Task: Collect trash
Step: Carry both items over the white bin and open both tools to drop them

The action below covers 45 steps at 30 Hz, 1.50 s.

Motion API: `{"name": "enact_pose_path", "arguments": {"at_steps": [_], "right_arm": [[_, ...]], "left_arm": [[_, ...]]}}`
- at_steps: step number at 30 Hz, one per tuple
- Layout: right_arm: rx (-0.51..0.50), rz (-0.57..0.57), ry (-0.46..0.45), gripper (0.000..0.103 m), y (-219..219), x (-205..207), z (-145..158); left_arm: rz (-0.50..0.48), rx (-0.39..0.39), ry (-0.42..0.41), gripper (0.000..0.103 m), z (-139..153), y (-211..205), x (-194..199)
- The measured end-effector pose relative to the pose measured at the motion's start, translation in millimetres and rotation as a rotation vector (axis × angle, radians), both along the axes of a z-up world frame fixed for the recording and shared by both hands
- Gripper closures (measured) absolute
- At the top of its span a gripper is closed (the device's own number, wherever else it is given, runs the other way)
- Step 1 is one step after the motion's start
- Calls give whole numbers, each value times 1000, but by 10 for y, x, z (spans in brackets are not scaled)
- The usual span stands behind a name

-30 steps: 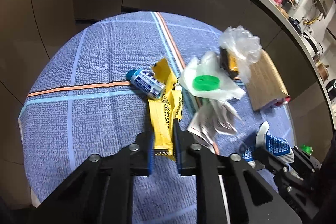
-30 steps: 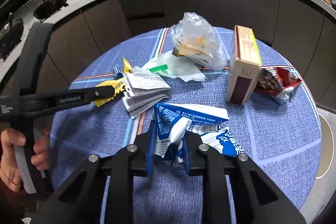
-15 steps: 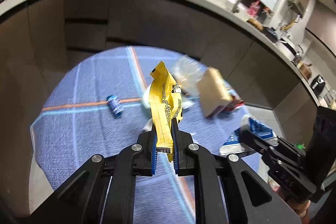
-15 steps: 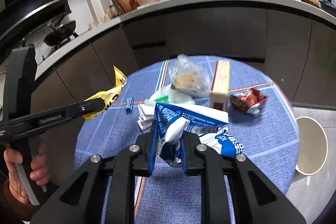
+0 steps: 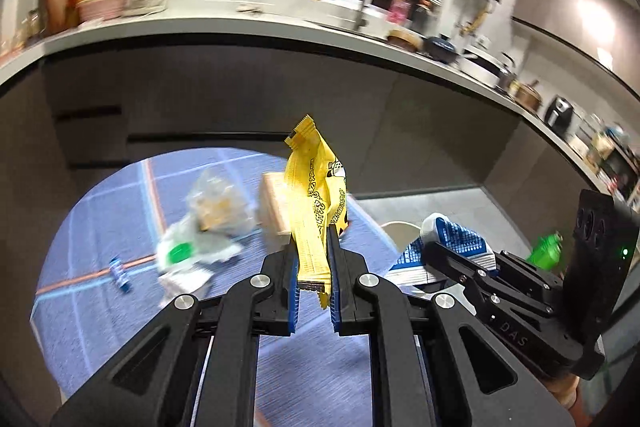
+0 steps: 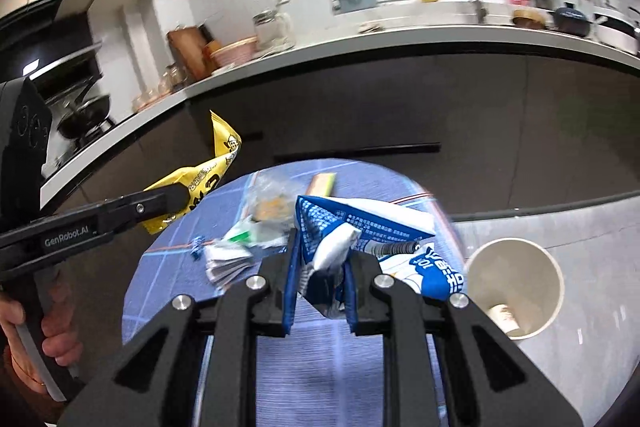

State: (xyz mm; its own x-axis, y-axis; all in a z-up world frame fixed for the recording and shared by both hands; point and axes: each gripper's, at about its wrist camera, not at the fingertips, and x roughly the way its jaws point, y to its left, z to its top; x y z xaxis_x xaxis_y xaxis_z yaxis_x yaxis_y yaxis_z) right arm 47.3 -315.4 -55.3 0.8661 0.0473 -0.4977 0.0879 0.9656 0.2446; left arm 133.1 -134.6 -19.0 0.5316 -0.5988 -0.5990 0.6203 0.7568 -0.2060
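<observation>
My left gripper [image 5: 314,257] is shut on a yellow snack wrapper [image 5: 318,199] and holds it upright high above the round table [image 5: 100,223]. The wrapper also shows in the right wrist view [image 6: 204,183]. My right gripper [image 6: 320,279] is shut on a crumpled blue and white packet [image 6: 360,227], lifted above the table's right side; the packet shows in the left wrist view [image 5: 456,243]. A white bin [image 6: 516,283] stands on the floor to the right, with a small item inside.
On the blue cloth lie a clear plastic bag [image 5: 216,203], a white wrapper with a green lid [image 5: 180,253], a cardboard box [image 5: 272,207], folded paper [image 6: 228,261] and a small blue tube [image 5: 120,273]. Dark cabinets and a kitchen counter [image 6: 360,43] curve behind.
Both grippers have risen well above the table with their trash and swung right, toward the bin, which has come closer in the right wrist view.
</observation>
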Motion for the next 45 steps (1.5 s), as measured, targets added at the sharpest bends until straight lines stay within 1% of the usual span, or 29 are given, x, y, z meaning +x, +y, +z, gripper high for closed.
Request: {"name": "enact_pose_path", "arguments": {"at_steps": [5,11,16,23,27,34,37,45], "right_arm": [[15,-83,-8,83,-385,-192,-54],[23,-162,6,83,-800,-350,-178],[30,-216,25,83,-1103,-433,-305],[66,-278,67,83,-1510,-485,-589],[92,-295,91,83,-1716,-473,-743],[123,-297,157,83,-2025,-327,-1080],[130,-289,183,83,-2136,-215,-1224],[136,-250,250,82,-2372,83,-1679]], "left_arm": [[-67,22,-21,93,5,-474,-25],[-143,50,-19,93,-94,-1052,-48],[-192,75,-11,93,-183,-1439,-31],[-236,107,15,92,-339,-1958,46],[-260,125,38,92,-515,-2222,84],[-293,160,117,92,-901,-2686,231],[-294,178,157,92,-1094,-2828,333],[-328,248,219,92,-1556,-3125,492]]}}
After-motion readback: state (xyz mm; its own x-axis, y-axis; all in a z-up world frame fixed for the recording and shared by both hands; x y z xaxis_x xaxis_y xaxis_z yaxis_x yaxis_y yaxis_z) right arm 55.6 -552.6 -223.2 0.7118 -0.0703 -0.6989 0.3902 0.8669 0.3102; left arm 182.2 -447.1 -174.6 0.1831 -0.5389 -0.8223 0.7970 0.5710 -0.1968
